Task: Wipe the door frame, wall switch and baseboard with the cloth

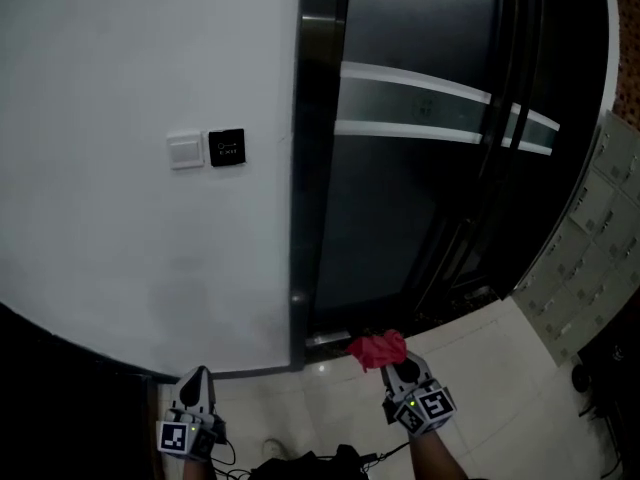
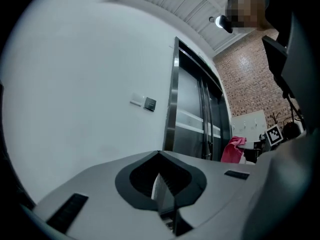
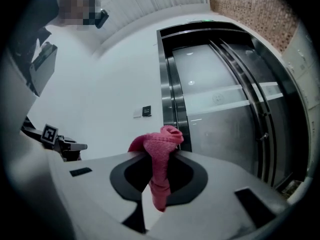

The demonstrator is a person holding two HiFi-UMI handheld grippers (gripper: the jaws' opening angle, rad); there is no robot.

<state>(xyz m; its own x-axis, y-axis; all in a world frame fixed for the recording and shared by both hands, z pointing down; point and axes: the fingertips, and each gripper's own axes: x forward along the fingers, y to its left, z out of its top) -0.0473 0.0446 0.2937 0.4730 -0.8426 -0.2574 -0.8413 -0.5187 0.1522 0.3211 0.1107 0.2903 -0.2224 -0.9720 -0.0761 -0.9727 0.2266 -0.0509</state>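
Note:
A pink cloth (image 1: 377, 348) is bunched in my right gripper (image 1: 398, 369), which is shut on it low down, just in front of the foot of the dark metal door frame (image 1: 315, 168). In the right gripper view the cloth (image 3: 160, 151) stands up between the jaws. My left gripper (image 1: 196, 378) is shut and holds nothing, near the dark baseboard (image 1: 110, 353) under the white wall. The white wall switch (image 1: 185, 151) sits beside a black panel (image 1: 227, 148), well above both grippers. In the left gripper view the switch (image 2: 136, 102) is left of the door frame (image 2: 171, 109).
A dark glass door (image 1: 430, 188) with two frosted strips fills the opening right of the frame. Pale lockers (image 1: 590, 248) line the right side, with a dark object (image 1: 600, 368) on the tiled floor (image 1: 500, 398) below them. A brick wall (image 2: 250, 84) stands beyond.

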